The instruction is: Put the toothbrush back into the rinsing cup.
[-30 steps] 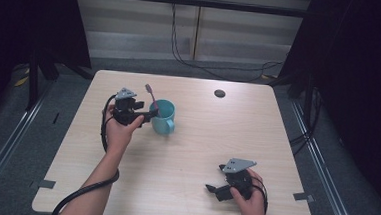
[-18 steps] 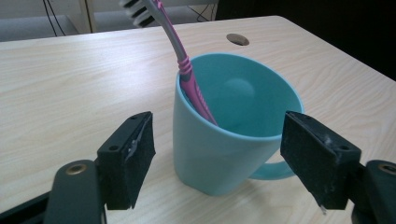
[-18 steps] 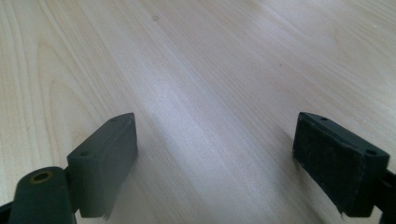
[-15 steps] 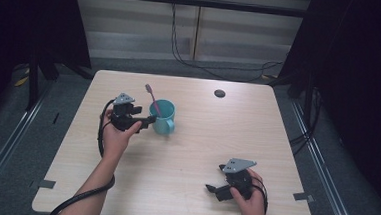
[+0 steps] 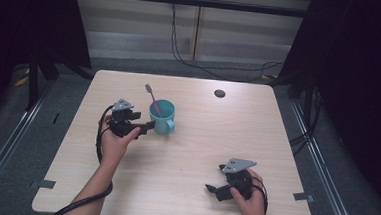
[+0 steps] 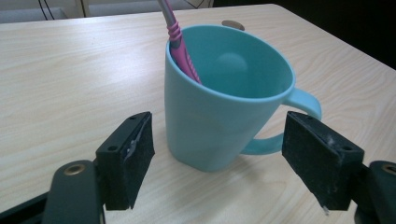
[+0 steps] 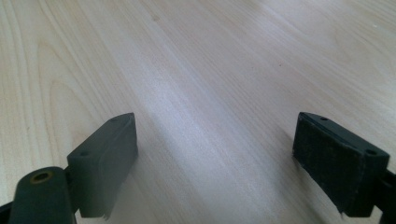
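- My right gripper [image 5: 212,188] sits nearest me, low over the table [image 5: 201,148], jaws spread wide on nothing; I judge it is parked out of the way.
- My left gripper [image 5: 148,127] is farther in, jaws apart and empty, aimed at the teal mug [image 5: 162,117] with the mug just ahead of the gap, which looks set for a grasp around its body.
- The mug stands upright on the table, handle turned away from my left hand.
- A pink toothbrush [image 5: 154,102] leans against the mug's rim inside it.
- Beyond, a small dark round thing [image 5: 219,93] lies near the far edge, well apart.
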The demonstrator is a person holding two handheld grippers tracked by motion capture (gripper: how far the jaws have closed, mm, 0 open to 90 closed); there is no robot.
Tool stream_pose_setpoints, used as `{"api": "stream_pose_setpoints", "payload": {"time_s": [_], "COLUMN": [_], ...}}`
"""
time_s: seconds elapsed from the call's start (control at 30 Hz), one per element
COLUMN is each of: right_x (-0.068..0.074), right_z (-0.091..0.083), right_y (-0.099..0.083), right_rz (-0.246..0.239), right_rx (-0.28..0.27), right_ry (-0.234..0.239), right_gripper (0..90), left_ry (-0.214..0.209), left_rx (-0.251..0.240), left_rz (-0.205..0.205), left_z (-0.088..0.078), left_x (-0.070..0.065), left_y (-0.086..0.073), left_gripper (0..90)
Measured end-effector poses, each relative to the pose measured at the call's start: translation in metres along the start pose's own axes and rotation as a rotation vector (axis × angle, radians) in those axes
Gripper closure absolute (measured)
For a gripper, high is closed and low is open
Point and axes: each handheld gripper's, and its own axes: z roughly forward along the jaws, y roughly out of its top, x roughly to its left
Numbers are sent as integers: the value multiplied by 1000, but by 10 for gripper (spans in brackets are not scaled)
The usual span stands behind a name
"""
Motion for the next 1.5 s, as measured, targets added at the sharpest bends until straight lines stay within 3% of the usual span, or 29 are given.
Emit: {"api": "stream_pose_setpoints", "payload": {"time_s": [0.73, 1.5], "right_x": [0, 0], "right_z": [0, 0], "right_y": [0, 0], "right_rz": [0, -1], "right_rx": [0, 0], "right_ry": [0, 0], "right_gripper": [135, 135], "left_ry": [2, 21], "left_rx": [44, 128], "left_rz": [2, 48], "left_z": [-3, 2], "left_x": [1, 2], "left_y": [-26, -50], "left_gripper": [251, 251]}}
